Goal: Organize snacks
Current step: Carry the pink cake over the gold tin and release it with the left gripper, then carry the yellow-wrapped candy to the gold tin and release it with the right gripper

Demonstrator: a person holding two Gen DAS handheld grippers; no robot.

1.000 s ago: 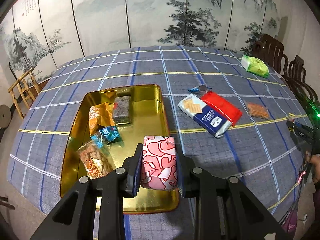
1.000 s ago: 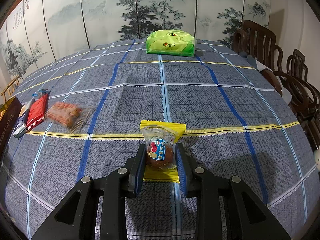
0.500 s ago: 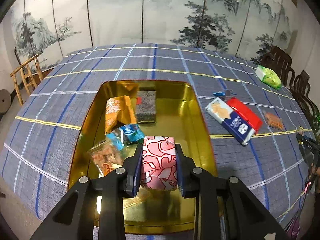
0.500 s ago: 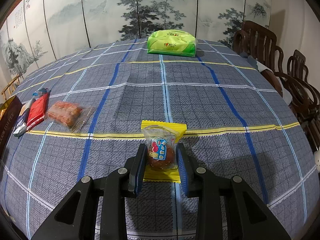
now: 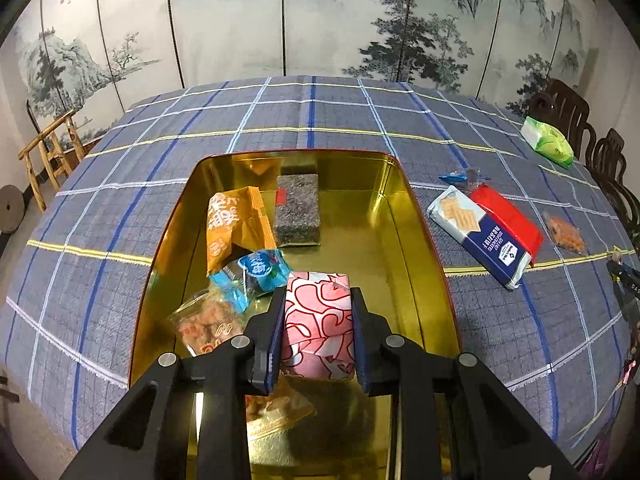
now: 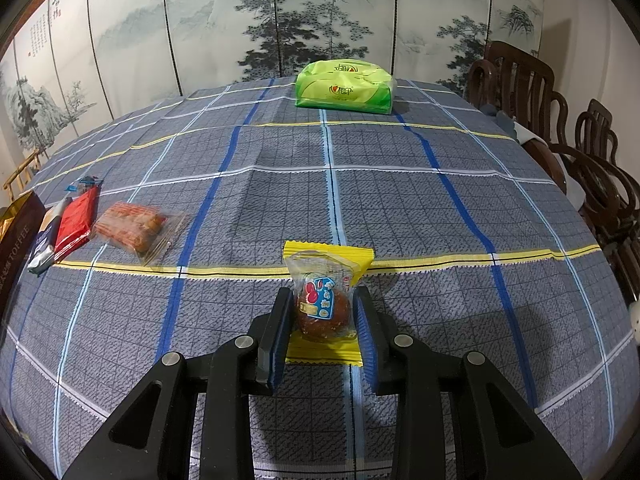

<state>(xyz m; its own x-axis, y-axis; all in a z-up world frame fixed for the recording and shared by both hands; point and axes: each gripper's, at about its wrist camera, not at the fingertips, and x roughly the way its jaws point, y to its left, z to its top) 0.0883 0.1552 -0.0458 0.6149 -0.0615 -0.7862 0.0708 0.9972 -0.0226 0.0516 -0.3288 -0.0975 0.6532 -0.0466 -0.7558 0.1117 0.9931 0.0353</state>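
- Left gripper (image 5: pixel 318 332) clamped on the pink packet (image 5: pixel 318 320), pads pressed to both its sides, held over the near half of the gold tin (image 5: pixel 420 216).
- Inside the tin: orange bag (image 5: pixel 232 228) at the far left, grey block (image 5: pixel 298 208) beside it, blue pouch (image 5: pixel 256 276) and a clear wrapped snack (image 5: pixel 204 326) nearer the left wall; right half of the floor bare.
- Step in hand, by the look of it: setting the pink packet down in the tin.
- Next move likely calls for lowering onto the bare floor right of the blue pouch, then parting the jaws without dragging the packet onto its neighbours.
- Right gripper (image 6: pixel 322 320) closed around the yellow-edged cake packet (image 6: pixel 324 300), far right of the tin on the cloth (image 6: pixel 400 208); pads against the wrapper, packet apparently resting on the cloth, not lifted.
- Its turn next, probably: lift and carry to the tin.
- Waiting on the cloth right of the tin: cracker box (image 5: pixel 478 236), red pack (image 5: pixel 506 216), clear snack bag (image 6: pixel 132 226).
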